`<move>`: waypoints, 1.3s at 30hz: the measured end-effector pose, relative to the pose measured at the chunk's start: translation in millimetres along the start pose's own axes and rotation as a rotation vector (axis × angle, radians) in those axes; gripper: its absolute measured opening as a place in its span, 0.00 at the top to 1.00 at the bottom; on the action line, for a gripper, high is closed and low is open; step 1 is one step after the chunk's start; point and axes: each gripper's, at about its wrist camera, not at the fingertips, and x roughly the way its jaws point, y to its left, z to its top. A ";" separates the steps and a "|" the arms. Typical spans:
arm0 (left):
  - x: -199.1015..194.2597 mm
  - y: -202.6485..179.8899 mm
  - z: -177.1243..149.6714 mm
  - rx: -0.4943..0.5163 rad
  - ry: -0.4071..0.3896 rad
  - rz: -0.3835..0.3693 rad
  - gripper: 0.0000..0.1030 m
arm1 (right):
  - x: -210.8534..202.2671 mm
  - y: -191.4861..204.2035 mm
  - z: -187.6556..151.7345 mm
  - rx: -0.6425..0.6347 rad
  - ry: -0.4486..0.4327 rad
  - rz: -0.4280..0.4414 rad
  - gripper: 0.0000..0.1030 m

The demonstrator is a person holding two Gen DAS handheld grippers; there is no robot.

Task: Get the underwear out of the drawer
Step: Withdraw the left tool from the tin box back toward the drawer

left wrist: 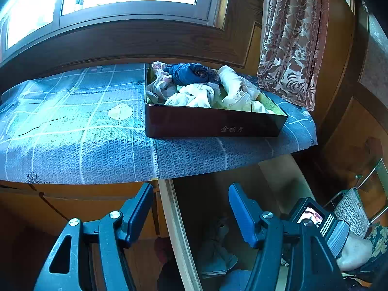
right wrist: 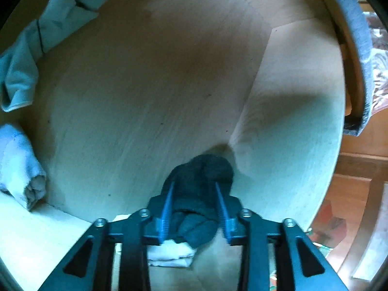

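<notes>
My right tongs (right wrist: 195, 189) straddle the dark underwear (right wrist: 203, 181), pads not clearly pinching, its length toward 12 o'clock; left tongs (left wrist: 191, 206) spread, empty.

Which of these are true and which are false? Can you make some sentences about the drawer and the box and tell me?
1. The tin box on the tablecloth has clothes in it. True.
2. The right hand-held gripper has a dark garment between its fingers. True.
3. The left hand-held gripper is holding a white sock. False: nothing is between its fingers, which stand wide apart.
4. The drawer is shut. False: it is pulled open, and its wooden bottom shows.
5. A pale grey-green garment lies in the drawer away from the dark one. True.
</notes>
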 end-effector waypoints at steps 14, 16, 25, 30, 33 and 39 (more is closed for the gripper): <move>4.3 -17.2 -9.1 0.035 0.029 -0.031 0.36 | 19.3 3.8 6.5 -0.015 -0.008 0.060 0.76; 5.9 -18.5 -11.7 0.034 0.038 -0.030 0.36 | 22.0 -3.4 3.0 0.014 -0.021 0.084 0.76; 7.3 -20.0 -23.1 0.014 0.061 -0.013 0.36 | 16.5 -44.9 5.3 0.092 -0.055 0.162 0.77; 4.8 -16.2 -29.6 -0.002 0.071 0.000 0.36 | 22.8 -37.9 0.4 0.076 -0.029 0.152 0.74; 1.8 -14.1 -34.4 -0.010 0.073 0.006 0.36 | 20.7 -25.7 7.4 0.077 -0.020 0.159 0.74; -1.5 -14.1 -46.3 -0.022 0.083 0.016 0.36 | 17.0 -32.5 14.4 0.082 -0.020 0.170 0.74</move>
